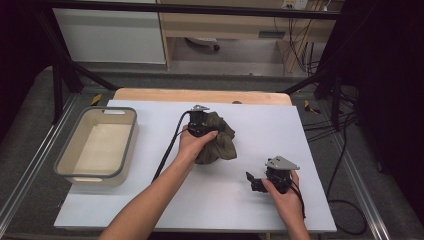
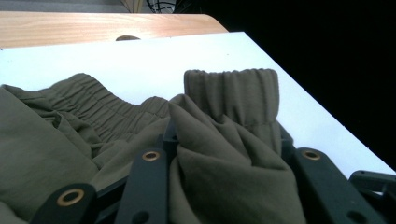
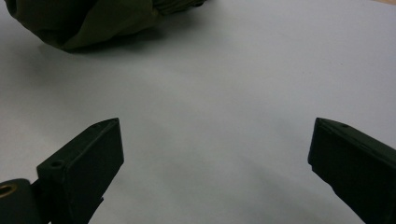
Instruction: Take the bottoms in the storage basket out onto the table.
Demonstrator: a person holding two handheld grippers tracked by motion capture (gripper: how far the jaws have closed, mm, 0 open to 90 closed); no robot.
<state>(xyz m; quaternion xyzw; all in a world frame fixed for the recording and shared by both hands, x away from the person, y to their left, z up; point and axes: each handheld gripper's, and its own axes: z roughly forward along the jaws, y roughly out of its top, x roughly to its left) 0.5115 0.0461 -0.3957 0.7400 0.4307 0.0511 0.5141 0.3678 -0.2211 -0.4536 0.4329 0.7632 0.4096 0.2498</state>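
I have the left gripper (image 1: pixel 201 121) clamped on a fold of the olive garment (image 1: pixel 218 137), bunched mid-table right of the grey bin (image 1: pixel 95 145). It looks soft, light and floppy; the ribbed cuff (image 2: pixel 231 95) offers firmer purchase. My right gripper (image 3: pixel 215 154), jaws spread wide and empty, sits nearer me.

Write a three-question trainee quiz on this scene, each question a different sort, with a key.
1. True or false: the left gripper is shut on the olive garment.
2. Multiple choice: the right gripper's jaws are A) open above bare table, B) clamped on cloth, C) inside the bin.
3. Fill in: the grey-rimmed bin sits at the table's ___ side in the high view.

Key: 1 true. 2 A. 3 left.
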